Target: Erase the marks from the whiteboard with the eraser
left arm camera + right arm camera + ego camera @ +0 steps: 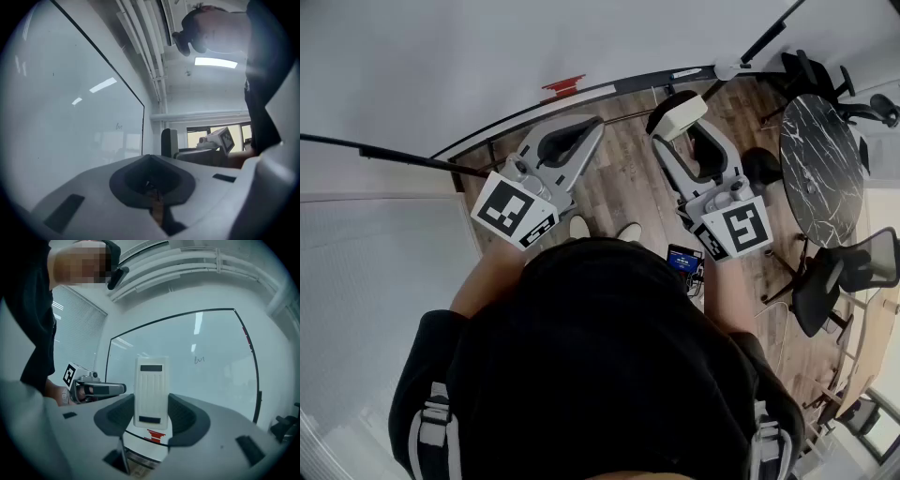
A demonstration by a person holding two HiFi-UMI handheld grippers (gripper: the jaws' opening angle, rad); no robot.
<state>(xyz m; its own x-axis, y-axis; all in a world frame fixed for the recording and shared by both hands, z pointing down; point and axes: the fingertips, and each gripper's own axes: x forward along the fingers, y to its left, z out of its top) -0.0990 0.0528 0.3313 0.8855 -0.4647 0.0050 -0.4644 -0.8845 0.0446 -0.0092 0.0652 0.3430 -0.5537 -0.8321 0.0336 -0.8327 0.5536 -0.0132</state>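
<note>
The whiteboard [441,66] is a big pale glass panel on the wall in front of me. It carries one small scribbled mark [199,360], which the left gripper view shows as a faint mark [119,125]. The white ribbed eraser [151,392] stands upright in my right gripper [151,414], which is shut on it, a short way off the board. From above, the eraser [684,113] points at the board's lower edge. My left gripper [579,133] is held beside it, shut with nothing in it; its dark pads [140,176] meet.
A red item [563,86] and a marker [684,72] lie along the board's bottom ledge. A round black marble table [820,169] and office chairs [839,277] stand to the right on the wood floor [623,183]. A dark frame [253,376] edges the board's right side.
</note>
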